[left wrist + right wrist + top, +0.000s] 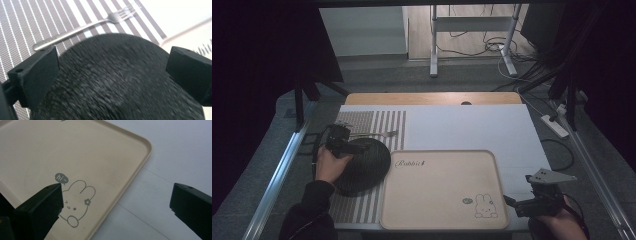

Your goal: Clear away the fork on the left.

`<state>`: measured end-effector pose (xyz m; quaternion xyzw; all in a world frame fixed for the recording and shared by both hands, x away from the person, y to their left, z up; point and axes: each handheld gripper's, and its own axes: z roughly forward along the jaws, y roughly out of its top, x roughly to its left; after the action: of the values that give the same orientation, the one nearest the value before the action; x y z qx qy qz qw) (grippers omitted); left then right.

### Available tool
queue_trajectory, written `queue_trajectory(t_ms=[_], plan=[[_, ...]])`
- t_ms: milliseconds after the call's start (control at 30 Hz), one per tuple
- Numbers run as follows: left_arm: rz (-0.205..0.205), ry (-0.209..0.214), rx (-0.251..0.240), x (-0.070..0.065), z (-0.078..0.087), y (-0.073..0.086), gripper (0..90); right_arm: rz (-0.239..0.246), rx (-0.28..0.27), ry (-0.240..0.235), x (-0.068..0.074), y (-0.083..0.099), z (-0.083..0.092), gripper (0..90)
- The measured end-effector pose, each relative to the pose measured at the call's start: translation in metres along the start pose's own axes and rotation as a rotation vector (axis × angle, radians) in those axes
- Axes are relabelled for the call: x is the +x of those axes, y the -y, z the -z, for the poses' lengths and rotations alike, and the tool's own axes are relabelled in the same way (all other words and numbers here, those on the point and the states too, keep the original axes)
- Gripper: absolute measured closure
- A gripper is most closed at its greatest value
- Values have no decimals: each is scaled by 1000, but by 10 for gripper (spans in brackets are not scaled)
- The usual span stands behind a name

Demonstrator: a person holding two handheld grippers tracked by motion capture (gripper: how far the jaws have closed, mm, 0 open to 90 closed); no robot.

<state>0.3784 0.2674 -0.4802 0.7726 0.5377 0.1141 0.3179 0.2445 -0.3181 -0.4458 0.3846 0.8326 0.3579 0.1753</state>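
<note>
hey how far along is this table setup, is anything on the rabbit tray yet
Nothing looks done: the tray is bare apart from its printed rabbit. In hand: the left gripper hangs open over the dark round mat, jaws either side of its edge, not closed on it. The fork lies untouched on the striped placemat. The right gripper waits open by the tray's corner.

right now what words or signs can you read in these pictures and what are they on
"Rabbit" in script, on the far left part of the beige tray.
"hi~" in a grey speech bubble beside the rabbit drawing on that tray.
No other readable text.
</note>
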Motion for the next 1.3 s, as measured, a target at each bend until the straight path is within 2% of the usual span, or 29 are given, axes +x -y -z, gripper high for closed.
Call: queue_trajectory(t_ms=[167, 400, 600, 700, 800, 867, 933, 967, 1033, 1067, 1100, 1133, 1167, 1200, 1233, 1267, 1300], plan=[[23, -19, 0, 11, -8, -6, 0, 1, 0, -2, 0, 0, 0, 0], [15, -38, -3, 19, -15, -12, 0, 1, 1, -4, 0, 0, 0, 0], [20, -45, 37, 29, -27, -20, 17, 3, 1, -5, 0, 0, 0, 0], [20, -55, 39, 32, -29, -22, 55, 4, 2, -6, 0, 0, 0, 0], [31, -23, 19, 40, -29, -25, 161, 4, 2, -7, 0, 0, 0, 0], [37, -20, 14, 43, -29, -27, 246, 4, 2, -7, 0, 0, 0, 0], [36, -20, 16, 49, -30, -30, 407, 5, 3, -7, 0, 0, 0, 0], [41, -24, 20, 51, -30, -30, 443, 5, 2, -8, 0, 0, 0, 0], [59, -28, 33, 56, -33, -32, 590, 6, 3, -8, 0, 0, 0, 0], [59, -28, 33, 56, -33, -32, 634, 6, 4, -9, 0, 0, 0, 0], [57, -64, 62, 60, -36, -33, 733, 6, 4, -9, 0, 0, 0, 0], [57, -64, 62, 60, -36, -33, 789, 6, 4, -10, 0, 0, 0, 0], [51, -102, 84, 65, -40, -33, 835, 6, 4, -10, 0, 0, 0, 0], [51, -102, 84, 65, -40, -33, 886, 6, 4, -10, 0, 0, 0, 0], [58, -129, 92, 71, -44, -34, 891, 5, 4, -10, 0, 0, 0, 0], [58, -129, 92, 71, -44, -34, 891, 4, 4, -10, 0, 0, -1, 0], [75, -132, 99, 77, -48, -34, 891, 5, 4, -11, 0, 0, -1, 0]])
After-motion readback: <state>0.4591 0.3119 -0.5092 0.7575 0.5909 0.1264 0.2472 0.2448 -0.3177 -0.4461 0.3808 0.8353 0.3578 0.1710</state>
